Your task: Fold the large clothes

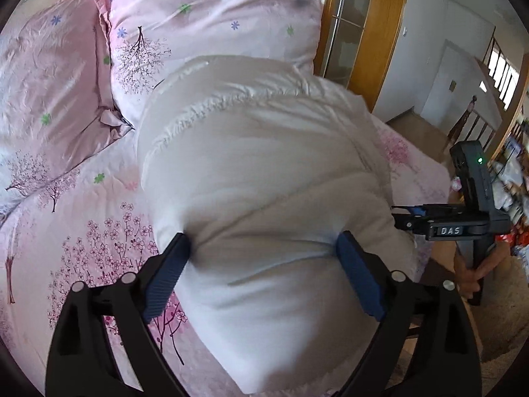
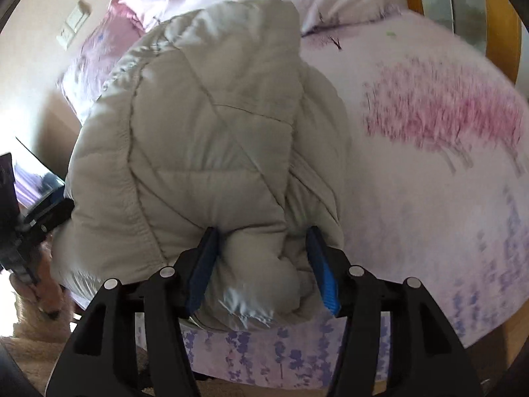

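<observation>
A puffy quilted white jacket [image 1: 261,172] lies folded in a thick bundle on the pink floral bed [image 1: 82,231]. My left gripper [image 1: 264,248] is shut on the near end of the bundle, its blue pads pressed into both sides. In the right wrist view the same jacket [image 2: 205,132] looks beige-grey, and my right gripper [image 2: 263,241] is shut on a bunched fold of it near the bed's edge. The right gripper's black body [image 1: 469,218] shows at the right of the left wrist view.
Two pink floral pillows [image 1: 211,26] lie at the head of the bed, behind the jacket. A wooden door frame [image 1: 373,33] stands beyond the bed. The bed edge [image 2: 264,357] is just under the right gripper. A cluttered shelf [image 1: 515,198] is at far right.
</observation>
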`<state>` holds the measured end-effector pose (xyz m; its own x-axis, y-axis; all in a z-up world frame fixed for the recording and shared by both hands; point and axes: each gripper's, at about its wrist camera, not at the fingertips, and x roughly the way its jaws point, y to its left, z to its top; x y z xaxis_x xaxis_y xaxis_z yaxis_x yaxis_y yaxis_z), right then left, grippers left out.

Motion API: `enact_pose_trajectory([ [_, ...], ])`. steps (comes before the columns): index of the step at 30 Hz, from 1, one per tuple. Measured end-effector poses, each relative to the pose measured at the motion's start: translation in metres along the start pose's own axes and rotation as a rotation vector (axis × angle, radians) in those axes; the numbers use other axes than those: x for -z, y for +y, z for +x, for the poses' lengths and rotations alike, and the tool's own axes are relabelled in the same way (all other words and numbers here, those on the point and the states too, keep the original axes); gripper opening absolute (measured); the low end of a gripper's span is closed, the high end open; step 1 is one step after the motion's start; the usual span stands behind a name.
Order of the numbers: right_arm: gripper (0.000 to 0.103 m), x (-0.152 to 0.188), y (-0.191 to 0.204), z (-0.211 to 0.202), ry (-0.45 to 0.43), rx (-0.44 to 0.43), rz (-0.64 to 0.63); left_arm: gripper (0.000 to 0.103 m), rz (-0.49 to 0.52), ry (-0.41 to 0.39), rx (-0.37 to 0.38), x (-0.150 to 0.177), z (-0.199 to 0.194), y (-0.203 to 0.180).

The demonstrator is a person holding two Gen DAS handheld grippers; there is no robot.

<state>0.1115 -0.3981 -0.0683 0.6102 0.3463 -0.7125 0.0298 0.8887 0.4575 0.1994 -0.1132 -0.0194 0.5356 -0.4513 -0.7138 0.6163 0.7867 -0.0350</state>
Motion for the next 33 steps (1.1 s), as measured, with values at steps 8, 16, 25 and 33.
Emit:
enact_pose_trajectory([
  [8, 0.056, 0.001, 0.01, 0.0, -0.042, 0.065, -0.033, 0.094, 0.005, -0.032, -0.074, 0.007, 0.008, -0.007],
  [16, 0.047, 0.017, 0.038, -0.054, -0.29, 0.052, -0.109, 0.095, 0.003, -0.032, -0.084, 0.007, 0.007, -0.007],
  [25, 0.043, 0.022, 0.04, -0.005, -0.154, 0.084, -0.143, 0.095, 0.042, -0.061, -0.09, 0.01, 0.006, -0.017],
  [33, 0.043, 0.012, 0.033, -0.01, -0.093, 0.04, -0.101, 0.092, -0.113, -0.145, -0.037, -0.007, -0.027, 0.036],
])
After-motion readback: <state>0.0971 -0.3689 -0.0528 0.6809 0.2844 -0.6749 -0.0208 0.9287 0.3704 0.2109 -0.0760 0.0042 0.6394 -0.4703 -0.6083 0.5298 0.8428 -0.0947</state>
